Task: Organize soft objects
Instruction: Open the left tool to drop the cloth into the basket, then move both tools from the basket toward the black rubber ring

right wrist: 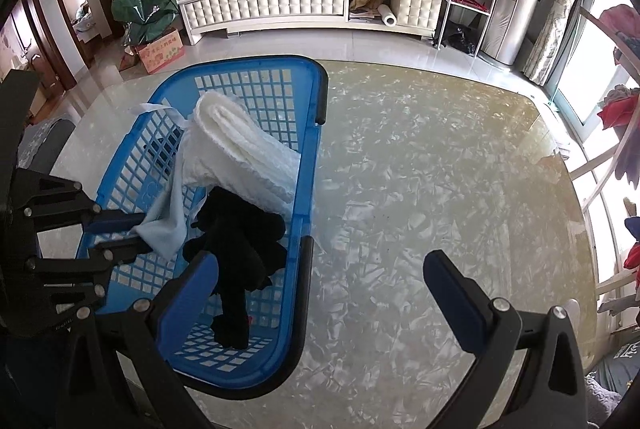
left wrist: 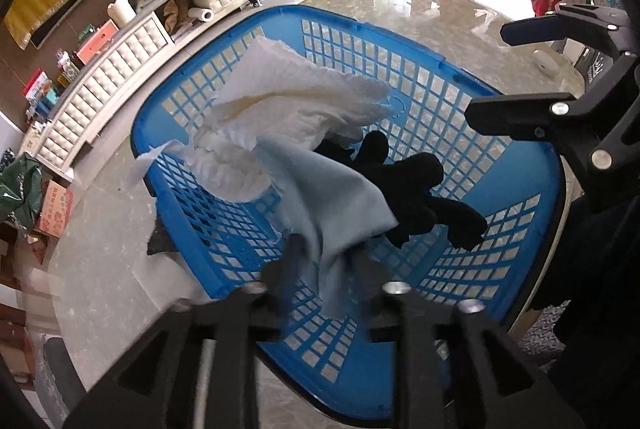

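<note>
Left wrist view, contents listed by size.

One table (left wrist: 400, 9): glossy, marbled beige-grey top, spreading under and beyond both pairs of jaws.

One basket (left wrist: 256, 29): blue plastic, rounded-rectangular, lattice walls and floor, black trim at the handle gaps. It lies directly below and ahead of the left jaws; in the right wrist view it sits to the left of the right jaws, the left finger overlapping its near wall.

One white cloth (left wrist: 304, 101): thick, waffle-textured, loosely folded, with a limp ribbon-like strip trailing over the rim. It leans against the far basket wall, beyond the left jaws.

One light blue cloth (left wrist: 324, 189): thin, smooth, draped in soft folds. Its lower end hangs between the left jaws, the rest reaching forward into the basket.

One black item (left wrist: 416, 189): fuzzy, knit-like, lumpy with several finger-like lobes, on the basket floor ahead and to the right of the left jaws.

Left gripper (left wrist: 324, 265): black fingers, blurred, jaws partly apart with the blue cloth between them; whether the pads still press on it cannot be told.

Right gripper (right wrist: 316, 281): blue pads (right wrist: 452, 293) on black arms, jaws wide and empty above bare tabletop, beside the basket.
</note>
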{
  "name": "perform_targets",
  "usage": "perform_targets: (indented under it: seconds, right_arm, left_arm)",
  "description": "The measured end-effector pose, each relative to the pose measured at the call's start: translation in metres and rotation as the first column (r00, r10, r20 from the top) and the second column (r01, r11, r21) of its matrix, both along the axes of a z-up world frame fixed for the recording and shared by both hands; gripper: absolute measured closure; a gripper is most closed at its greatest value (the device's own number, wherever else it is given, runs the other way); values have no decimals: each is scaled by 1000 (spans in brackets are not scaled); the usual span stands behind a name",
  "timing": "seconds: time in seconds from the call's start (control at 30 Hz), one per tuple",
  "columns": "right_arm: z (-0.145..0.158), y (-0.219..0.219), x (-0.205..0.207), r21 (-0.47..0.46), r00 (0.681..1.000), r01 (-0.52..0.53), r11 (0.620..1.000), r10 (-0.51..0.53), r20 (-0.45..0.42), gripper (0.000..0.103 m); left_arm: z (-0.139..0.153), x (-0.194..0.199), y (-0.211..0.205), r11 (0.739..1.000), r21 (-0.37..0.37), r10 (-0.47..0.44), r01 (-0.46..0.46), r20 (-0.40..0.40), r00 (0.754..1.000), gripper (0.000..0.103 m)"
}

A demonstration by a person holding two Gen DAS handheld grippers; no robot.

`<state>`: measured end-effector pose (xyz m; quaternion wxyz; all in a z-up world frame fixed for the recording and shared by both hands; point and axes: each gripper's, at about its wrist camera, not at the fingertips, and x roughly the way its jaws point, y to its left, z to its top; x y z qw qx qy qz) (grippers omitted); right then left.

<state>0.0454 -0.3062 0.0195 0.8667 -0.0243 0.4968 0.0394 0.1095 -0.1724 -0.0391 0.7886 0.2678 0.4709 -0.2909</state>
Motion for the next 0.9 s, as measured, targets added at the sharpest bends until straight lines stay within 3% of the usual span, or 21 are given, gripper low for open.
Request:
perform_targets:
  seconds: [0.07, 0.2, 0.33, 0.37, 0.7, 0.9]
  right_arm:
    - [0, 1, 0, 0, 1000, -1, 1000, 1, 0, 0]
    - [2, 1, -1, 4, 1000, -2, 1000, 2, 10, 0]
    - [2, 0, -1, 9, 1000, 2, 1000, -2, 15, 0]
    - [2, 1, -2, 9, 1000, 0, 1000, -1, 17, 0]
    - [11, 21, -6, 6, 998, -43, 999, 43, 54, 0]
    - [14, 52, -3, -45, 991, -112, 993, 115, 65, 0]
  left_arm:
    - [1, 1, -1, 1000, 13, 21, -21, 14, 1000, 55]
    - [9, 1, 0, 1000, -20, 16, -16, 8, 1000, 23]
    - [19, 1, 4, 999, -26, 19, -19, 28, 999, 18]
    - [23, 1, 6, 999, -33, 26, -25, 35, 999, 12]
    - [46, -2, 40, 992, -87, 92, -86, 69, 993, 10]
    - [55, -5, 75, 982, -145, 133, -123, 60, 989, 10]
